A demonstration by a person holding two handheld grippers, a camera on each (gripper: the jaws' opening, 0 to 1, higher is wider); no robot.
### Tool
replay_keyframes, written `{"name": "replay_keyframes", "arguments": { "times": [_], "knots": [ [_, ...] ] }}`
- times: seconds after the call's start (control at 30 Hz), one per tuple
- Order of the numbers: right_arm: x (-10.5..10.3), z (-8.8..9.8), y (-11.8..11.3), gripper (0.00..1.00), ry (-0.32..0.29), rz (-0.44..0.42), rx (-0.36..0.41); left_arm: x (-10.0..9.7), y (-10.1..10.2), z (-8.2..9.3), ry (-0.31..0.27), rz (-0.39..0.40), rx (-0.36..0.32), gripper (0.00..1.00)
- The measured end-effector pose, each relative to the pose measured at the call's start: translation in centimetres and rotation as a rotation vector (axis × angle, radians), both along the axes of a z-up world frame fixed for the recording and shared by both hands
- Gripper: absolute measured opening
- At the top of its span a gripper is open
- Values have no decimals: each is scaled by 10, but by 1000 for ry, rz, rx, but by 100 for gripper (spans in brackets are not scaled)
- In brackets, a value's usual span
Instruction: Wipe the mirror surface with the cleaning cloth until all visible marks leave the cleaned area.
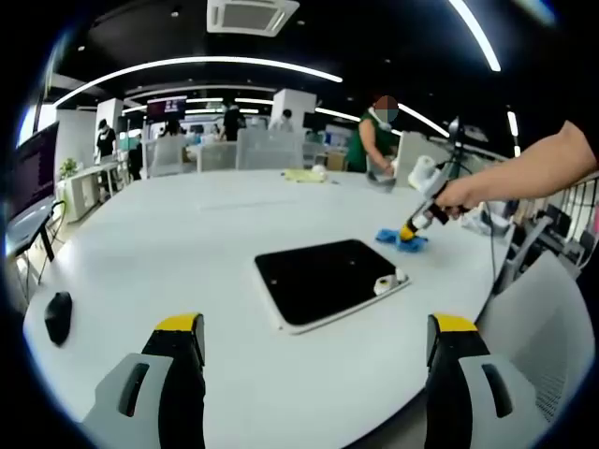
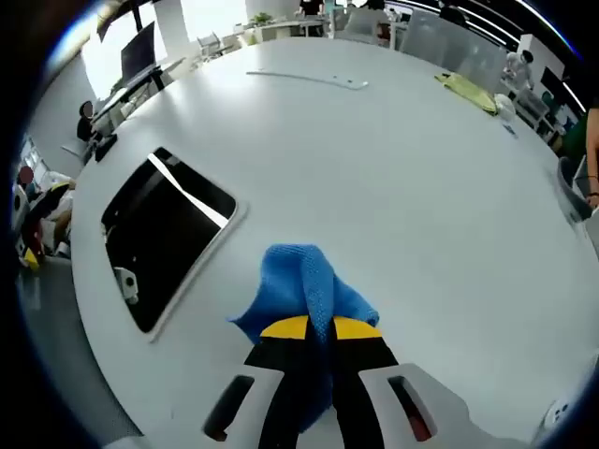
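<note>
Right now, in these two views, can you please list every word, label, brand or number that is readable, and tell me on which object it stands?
No text can be read.
Wall screen far behind the table: bright marks, too small and blurred.
Mirror, its small white clip, blue cloth and right gripper: no lettering visible.

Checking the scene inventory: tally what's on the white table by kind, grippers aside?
Mirrors: 1, flat on the table
Blue cleaning cloths: 1, pinched in the right gripper
Yellow cloths: 1, far side
Black mouse-like items: 1, table edge
Small white objects on the mirror's corner: 1
Total: 5
</note>
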State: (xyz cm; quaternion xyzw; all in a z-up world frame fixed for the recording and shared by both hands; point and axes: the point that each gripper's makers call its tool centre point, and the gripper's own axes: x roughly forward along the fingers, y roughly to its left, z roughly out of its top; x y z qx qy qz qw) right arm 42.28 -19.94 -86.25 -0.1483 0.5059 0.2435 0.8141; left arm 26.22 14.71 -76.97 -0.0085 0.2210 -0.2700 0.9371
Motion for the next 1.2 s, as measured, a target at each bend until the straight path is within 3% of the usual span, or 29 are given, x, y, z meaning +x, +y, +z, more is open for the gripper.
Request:
{"name": "replay_keyframes", "arguments": {
  "times": [0.1,0.53,0.73,0.97,1.2],
  "knots": [
    [-1,0,2,2,-19,56,-53,0,0,0,-1,0,0,99],
    [-1,2,2,1,5,-8,-39,-1,-2,-1,1,-13,7,99],
    [-1,7,5,2,-5,15,-41,0,-2,-1,1,-14,8,99],
    [-3,22,2,1,60,-46,-23,0,-3,3,-14,-11,-13,99],
    [6,48,-3,1,59,-60,-28,0,-3,4,-17,-11,-9,99]
  ]
}}
